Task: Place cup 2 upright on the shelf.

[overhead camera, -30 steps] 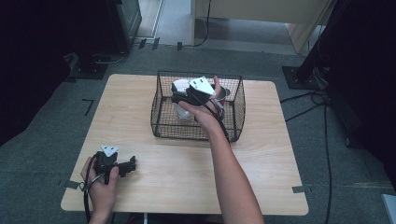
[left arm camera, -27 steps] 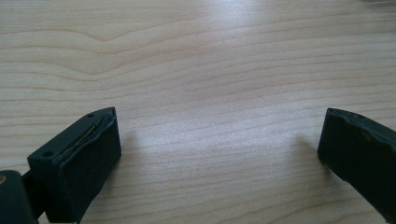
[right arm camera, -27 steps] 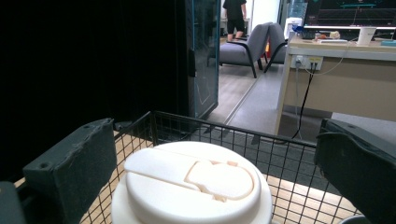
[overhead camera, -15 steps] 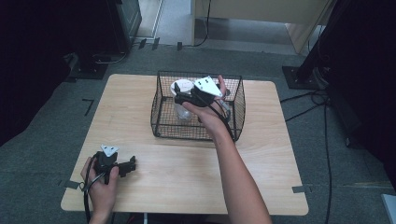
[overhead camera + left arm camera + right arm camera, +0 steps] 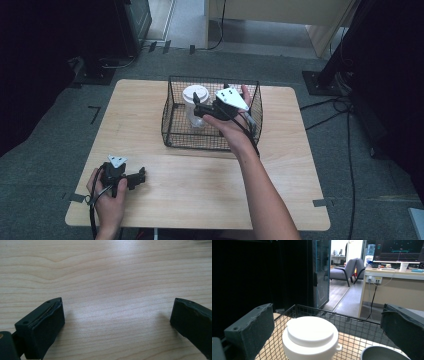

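A black wire basket stands on the wooden table, toward its far side. Inside it is a white lidded jar. My right gripper hovers over the basket, open, with its jaws pointing at the jar from the right. In the right gripper view the jar sits just ahead, between the open jaws of the right gripper and untouched. A grey bowl lies low at the right. My left gripper rests open on the table's near left; the left gripper holds nothing.
The basket rim crosses in front of the right jaws. Beyond the table are a dark cabinet, a stand base and cables on the grey floor. Bare wood lies under the left gripper.
The right gripper has drawn back a little to the right over the basket, away from the jar. The left gripper has stayed where it was.
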The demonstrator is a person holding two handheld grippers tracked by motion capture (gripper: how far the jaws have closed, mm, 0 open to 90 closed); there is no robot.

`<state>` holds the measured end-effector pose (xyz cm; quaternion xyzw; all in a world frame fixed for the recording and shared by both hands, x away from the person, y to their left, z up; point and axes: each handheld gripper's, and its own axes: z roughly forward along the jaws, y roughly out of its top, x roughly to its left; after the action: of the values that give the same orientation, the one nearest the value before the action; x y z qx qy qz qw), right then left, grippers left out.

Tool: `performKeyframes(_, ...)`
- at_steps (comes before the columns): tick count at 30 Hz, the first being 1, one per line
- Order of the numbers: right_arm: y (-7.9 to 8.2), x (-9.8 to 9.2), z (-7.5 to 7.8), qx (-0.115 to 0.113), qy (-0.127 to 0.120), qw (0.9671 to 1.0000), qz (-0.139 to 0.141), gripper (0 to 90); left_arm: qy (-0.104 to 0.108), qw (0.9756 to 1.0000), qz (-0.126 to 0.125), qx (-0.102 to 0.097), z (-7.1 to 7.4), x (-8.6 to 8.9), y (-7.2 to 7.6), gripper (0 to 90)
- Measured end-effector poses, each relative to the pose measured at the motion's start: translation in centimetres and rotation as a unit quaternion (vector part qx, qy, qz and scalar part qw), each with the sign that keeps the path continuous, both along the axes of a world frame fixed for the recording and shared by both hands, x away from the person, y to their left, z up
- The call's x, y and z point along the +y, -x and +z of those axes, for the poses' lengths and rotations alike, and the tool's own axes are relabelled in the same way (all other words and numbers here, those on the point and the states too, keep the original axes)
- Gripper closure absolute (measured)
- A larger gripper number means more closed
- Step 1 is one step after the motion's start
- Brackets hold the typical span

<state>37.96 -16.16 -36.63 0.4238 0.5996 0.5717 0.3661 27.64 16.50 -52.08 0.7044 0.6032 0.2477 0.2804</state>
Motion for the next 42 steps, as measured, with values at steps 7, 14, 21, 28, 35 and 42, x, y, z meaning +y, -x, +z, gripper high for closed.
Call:
performKeyframes(7, 1.3, -1.3, 0.1, -0.003, 0.008, 0.9999, -0.004, 0.0, 0.000, 1.0000, 0.000, 0.000, 0.0, 0.0, 0.0, 0.0)
performKeyframes(14, 2.6, -3.0, -0.4, 0.001, 0.004, 0.9999, -0.012, 0.0, 0.000, 1.0000, 0.000, 0.000, 0.0, 0.0, 0.0, 0.0)
performKeyframes(21, 3.9, -5.0, -1.1, 0.002, 0.010, 0.9997, -0.023, 0.0, 0.000, 1.0000, 0.000, 0.000, 0.0, 0.0, 0.0, 0.0)
performKeyframes(28, 5.5, -6.8, -1.9, 0.002, 0.007, 0.9995, -0.032, 0.0, 0.000, 1.0000, 0.000, 0.000, 0.0, 0.0, 0.0, 0.0)
performKeyframes(35, 6.9, -8.4, -2.8, 0.004, 0.009, 0.9990, -0.043, 0.0, 0.000, 1.0000, 0.000, 0.001, 0.0, 0.0, 0.0, 0.0)
performKeyframes(42, 8.2, -10.0, -4.2, 0.014, 0.009, 0.9983, -0.055, 0.0, 0.000, 1.0000, 0.000, 0.000, 0.0, 0.0, 0.0, 0.0)
